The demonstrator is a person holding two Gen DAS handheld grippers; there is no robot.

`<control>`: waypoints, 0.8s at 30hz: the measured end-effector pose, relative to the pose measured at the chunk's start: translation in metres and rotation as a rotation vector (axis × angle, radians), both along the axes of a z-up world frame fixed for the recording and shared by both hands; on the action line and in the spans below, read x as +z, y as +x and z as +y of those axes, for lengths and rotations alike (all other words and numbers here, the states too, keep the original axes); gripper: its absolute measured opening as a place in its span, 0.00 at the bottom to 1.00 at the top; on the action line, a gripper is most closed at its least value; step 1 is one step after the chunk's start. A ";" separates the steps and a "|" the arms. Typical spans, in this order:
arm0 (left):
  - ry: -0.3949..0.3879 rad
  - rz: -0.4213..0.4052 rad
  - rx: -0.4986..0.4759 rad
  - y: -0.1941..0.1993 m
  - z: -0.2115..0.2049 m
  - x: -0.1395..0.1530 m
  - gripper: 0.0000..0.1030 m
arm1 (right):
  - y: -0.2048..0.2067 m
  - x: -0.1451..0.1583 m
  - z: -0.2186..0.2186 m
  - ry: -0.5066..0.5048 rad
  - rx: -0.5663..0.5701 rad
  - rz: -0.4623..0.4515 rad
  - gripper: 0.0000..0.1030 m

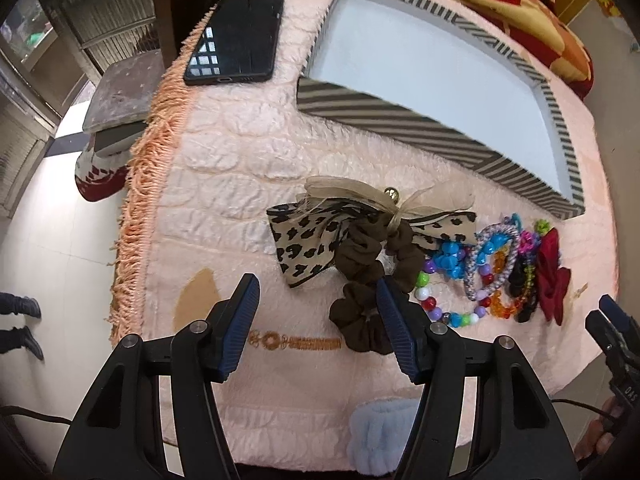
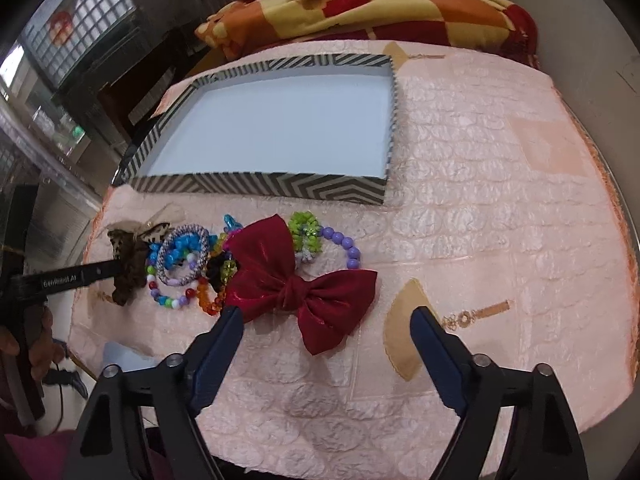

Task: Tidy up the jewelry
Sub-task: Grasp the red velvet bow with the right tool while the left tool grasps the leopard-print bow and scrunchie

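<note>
progress: none placed; striped box [image 2: 260, 188] empty | accessories pile [image 2: 224, 264] near, outside box | left gripper [image 1: 316, 312] released; right gripper [image 2: 326, 328] released, nothing held

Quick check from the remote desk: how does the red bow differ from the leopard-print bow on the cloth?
The red bow is plain shiny dark red; the leopard-print bow is beige with black spots and has sheer ribbon tied on top. The red bow lies at the right end of the jewelry row, the leopard-print bow at the left end. A brown scrunchie overlaps the leopard-print bow; the red bow partly covers some beads. Both lie outside the striped tray.
</note>
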State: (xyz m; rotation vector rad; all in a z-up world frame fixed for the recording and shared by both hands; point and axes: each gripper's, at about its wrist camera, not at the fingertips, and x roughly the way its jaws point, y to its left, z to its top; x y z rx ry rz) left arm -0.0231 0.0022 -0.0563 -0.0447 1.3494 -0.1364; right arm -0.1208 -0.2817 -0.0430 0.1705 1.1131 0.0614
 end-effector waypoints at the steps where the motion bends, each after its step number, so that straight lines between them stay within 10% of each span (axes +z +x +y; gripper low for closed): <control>1: 0.002 0.001 -0.003 0.001 -0.001 -0.002 0.59 | 0.003 -0.002 0.003 -0.012 0.032 -0.001 0.77; 15: 0.011 0.020 -0.036 0.012 -0.001 -0.014 0.59 | 0.043 -0.032 0.036 -0.209 0.571 0.043 0.76; 19: 0.013 0.030 -0.042 0.011 -0.001 -0.019 0.60 | 0.050 -0.047 0.036 -0.167 0.589 0.095 0.40; 24: 0.026 0.006 -0.066 0.010 -0.006 -0.022 0.56 | 0.046 -0.047 0.039 -0.124 0.530 0.081 0.23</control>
